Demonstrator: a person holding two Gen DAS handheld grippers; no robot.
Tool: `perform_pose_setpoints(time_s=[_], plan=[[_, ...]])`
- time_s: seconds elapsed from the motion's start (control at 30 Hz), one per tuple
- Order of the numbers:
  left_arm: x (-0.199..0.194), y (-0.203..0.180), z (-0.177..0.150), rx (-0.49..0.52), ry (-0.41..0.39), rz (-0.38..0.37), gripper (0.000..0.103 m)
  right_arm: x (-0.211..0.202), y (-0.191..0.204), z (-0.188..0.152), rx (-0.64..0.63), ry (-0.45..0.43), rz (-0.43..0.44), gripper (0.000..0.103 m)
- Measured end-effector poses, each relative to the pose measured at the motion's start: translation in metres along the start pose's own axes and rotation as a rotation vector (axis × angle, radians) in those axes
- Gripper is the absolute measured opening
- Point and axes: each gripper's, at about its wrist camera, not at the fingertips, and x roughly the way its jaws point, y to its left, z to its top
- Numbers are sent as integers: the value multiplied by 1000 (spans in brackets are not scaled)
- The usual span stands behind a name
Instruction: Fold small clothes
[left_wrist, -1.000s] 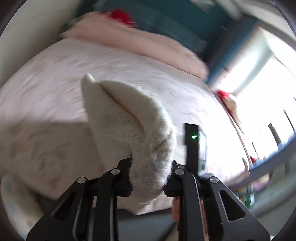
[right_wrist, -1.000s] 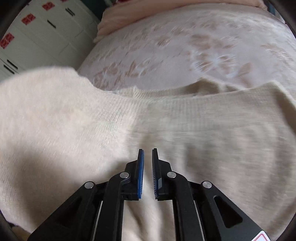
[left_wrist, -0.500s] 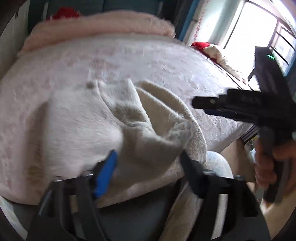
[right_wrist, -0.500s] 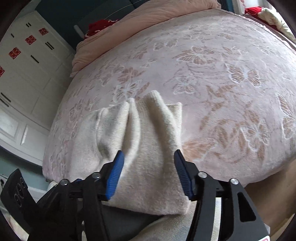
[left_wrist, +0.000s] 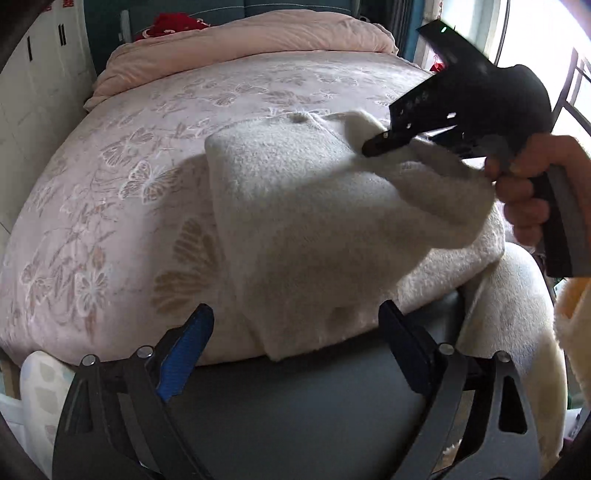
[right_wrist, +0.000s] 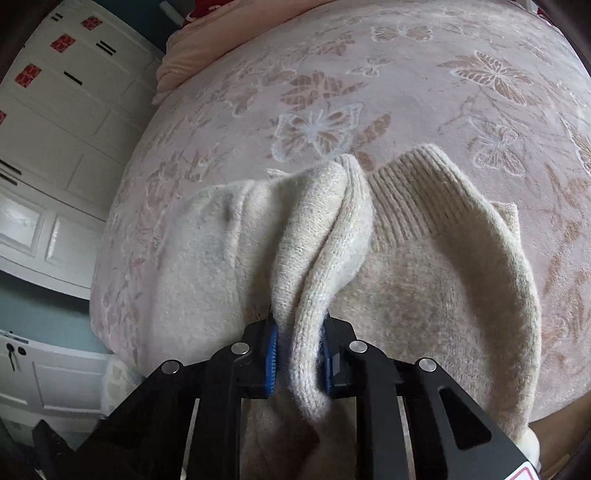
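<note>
Your right tongs (right_wrist: 297, 360) are closed on a thick fold of the cream knitted sweater (right_wrist: 424, 266), with the blue pads (right_wrist: 272, 360) pressing it from both sides. Your left tongs (left_wrist: 295, 343) stand wide open and hold nothing, just beside the near hem. Most of the sweater lies at the near edge of the bed, on the pink butterfly bedspread (left_wrist: 122, 192); one part is lifted by your right hand (left_wrist: 532, 188).
</note>
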Motion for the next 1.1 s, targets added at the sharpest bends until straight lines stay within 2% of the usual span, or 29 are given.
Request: perform_pose_setpoints(time_s=[0.03, 0.13, 0.17, 0.23, 0.3, 0.37, 0.43, 0.47, 0.53, 0.57, 0.63, 0.7, 0.83, 0.87, 0.9, 0.93, 0.97, 1.03, 1.1], plan=[[7, 1, 2, -6, 20, -21, 74, -13, 2, 2, -9, -36, 29, 15], [14, 0, 4, -12, 37, -21, 64, -69, 7, 6, 0, -166, 123, 14], [16, -1, 5, -7, 47, -42, 63, -86, 4, 5, -4, -205, 114, 14], [18, -3, 8, -9, 50, -53, 63, -99, -16, 0, 3, -236, 25, 15], [22, -5, 10, -5, 55, -54, 63, -71, -52, -4, 19, -156, -113, 18], [27, -7, 13, -10, 66, -58, 63, -35, -87, -13, 90, -51, -164, 21], [30, -8, 15, -8, 80, -51, 63, -45, -98, -25, 160, -101, -59, 26], [28, -7, 17, -7, 78, -45, 63, -59, -94, -29, 165, -141, -36, 27], [22, -5, 18, -12, 69, -43, 64, -87, -85, -40, 139, -197, -52, 32], [21, -2, 19, -18, 69, -47, 64, -99, -81, -47, 121, -209, -51, 39], [22, 0, 21, -24, 77, -44, 64, -111, -75, -65, 99, -185, -51, 46], [24, -1, 21, -22, 86, -31, 64, -111, -67, -87, 72, -132, -49, 46], [27, -4, 17, -31, 104, -19, 64, -87, -59, -118, 34, -58, -51, 51], [30, -3, 16, -35, 111, -17, 65, -75, -61, -120, 34, -45, -58, 49], [31, -2, 15, -39, 111, -8, 66, -64, -64, -120, 33, -32, -68, 21], [31, -1, 15, -41, 111, 7, 66, -59, -65, -119, 30, -22, -73, 11], [31, 1, 15, -36, 111, 19, 66, -60, -65, -118, 42, -22, -64, 10], [30, 3, 15, -20, 110, 53, 66, -86, -61, -116, 49, -90, -40, 9], [29, 6, 15, -17, 112, 65, 66, -118, -57, -119, 43, -159, -60, 8]])
